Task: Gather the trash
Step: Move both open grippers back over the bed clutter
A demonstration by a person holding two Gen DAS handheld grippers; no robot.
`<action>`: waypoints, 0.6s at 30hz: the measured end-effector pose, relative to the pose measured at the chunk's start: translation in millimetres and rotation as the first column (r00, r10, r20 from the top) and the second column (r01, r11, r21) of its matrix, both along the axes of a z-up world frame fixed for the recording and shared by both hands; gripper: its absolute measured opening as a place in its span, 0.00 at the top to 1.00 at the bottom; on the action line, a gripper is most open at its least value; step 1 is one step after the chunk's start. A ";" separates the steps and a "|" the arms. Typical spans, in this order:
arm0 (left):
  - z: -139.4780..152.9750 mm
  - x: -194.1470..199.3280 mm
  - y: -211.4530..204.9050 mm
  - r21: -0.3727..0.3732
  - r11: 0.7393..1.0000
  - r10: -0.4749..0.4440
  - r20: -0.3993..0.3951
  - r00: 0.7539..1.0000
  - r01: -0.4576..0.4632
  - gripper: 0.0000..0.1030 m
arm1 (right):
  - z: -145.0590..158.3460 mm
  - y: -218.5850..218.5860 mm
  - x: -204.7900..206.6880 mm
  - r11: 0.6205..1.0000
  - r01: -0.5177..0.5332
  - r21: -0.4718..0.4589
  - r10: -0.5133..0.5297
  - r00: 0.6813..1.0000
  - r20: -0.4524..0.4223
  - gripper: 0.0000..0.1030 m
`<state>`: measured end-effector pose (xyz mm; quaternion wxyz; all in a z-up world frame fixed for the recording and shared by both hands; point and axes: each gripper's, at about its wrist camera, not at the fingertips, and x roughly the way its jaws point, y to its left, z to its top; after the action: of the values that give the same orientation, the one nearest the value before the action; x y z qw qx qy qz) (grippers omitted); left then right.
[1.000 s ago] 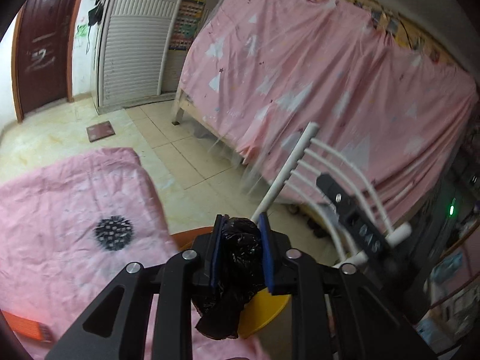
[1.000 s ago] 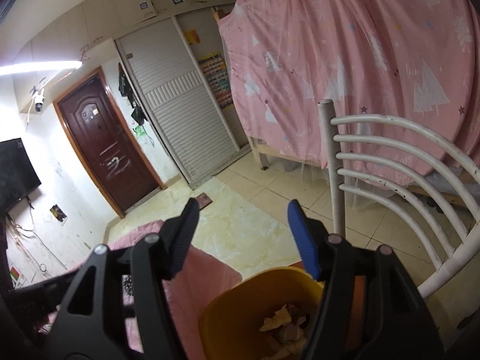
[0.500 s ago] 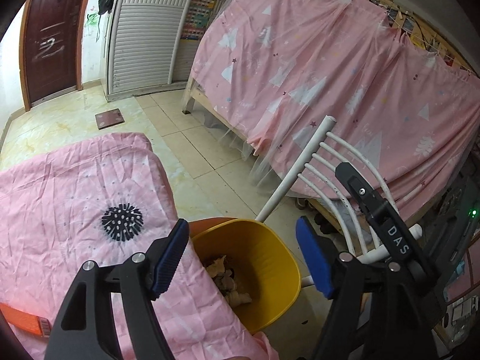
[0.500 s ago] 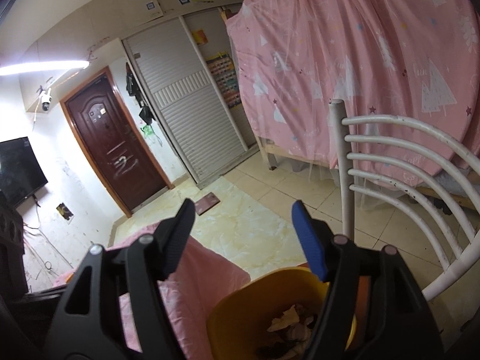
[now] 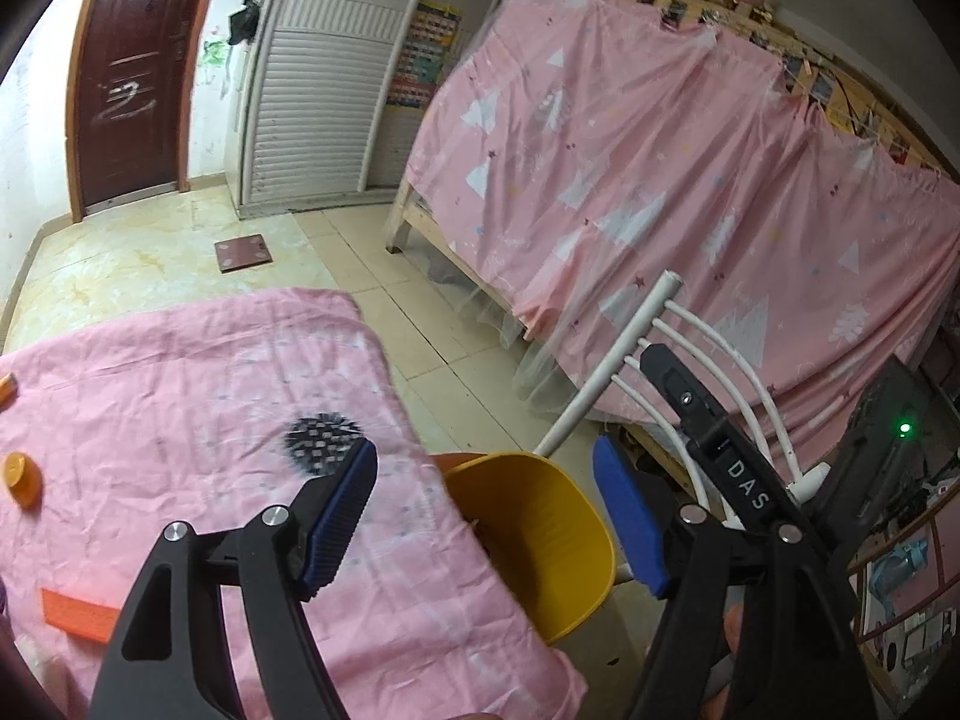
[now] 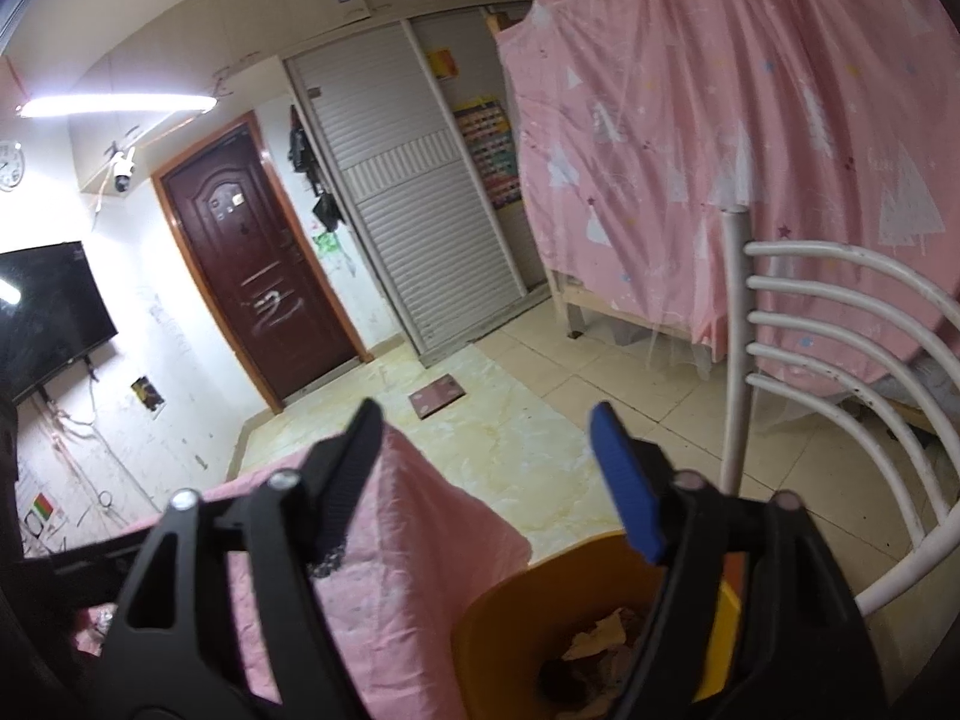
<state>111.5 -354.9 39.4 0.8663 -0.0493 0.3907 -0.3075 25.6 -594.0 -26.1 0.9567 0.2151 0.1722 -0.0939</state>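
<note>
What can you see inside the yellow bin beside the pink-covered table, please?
The right wrist view shows crumpled paper scraps and something dark inside the yellow bin. The right gripper's finger covers part of the inside, so the rest cannot be seen.

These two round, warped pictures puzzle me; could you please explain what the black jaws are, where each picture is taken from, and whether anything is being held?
A person holds a hand-held black clamp tool in each hand, and each tool carries a wide-angle camera looking forward along its blue-padded jaws. One picture looks along the left gripper, the other along the right gripper. Both stand open with nothing between the jaws; the right jaws have just been opening wider. Below them are a surface under a pink patterned cloth and a round yellow plastic bin beside a white metal chair. Crumpled paper scraps lie in the bin. On the cloth lie a flat orange strip and a small round orange cap.
</note>
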 end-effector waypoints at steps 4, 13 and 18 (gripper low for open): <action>7.1 -4.6 31.0 0.005 0.999 0.051 0.026 0.998 -0.051 0.34 | 2.2 24.2 8.0 0.998 -0.057 -0.028 0.057 0.998 -0.002 0.28; 19.8 -7.4 96.1 0.018 0.986 0.162 0.048 0.986 -0.163 0.33 | 8.4 90.1 21.4 0.971 -0.219 -0.095 0.219 0.976 -0.011 0.21; 23.1 -9.8 137.1 0.044 0.969 0.242 0.057 0.969 -0.245 0.32 | 9.7 126.4 27.8 0.941 -0.307 -0.143 0.305 0.952 -0.037 0.21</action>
<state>101.6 -217.7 62.5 0.9082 -0.0671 0.3669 -0.1900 53.5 -467.6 -16.4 0.9716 0.1141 0.2029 0.0418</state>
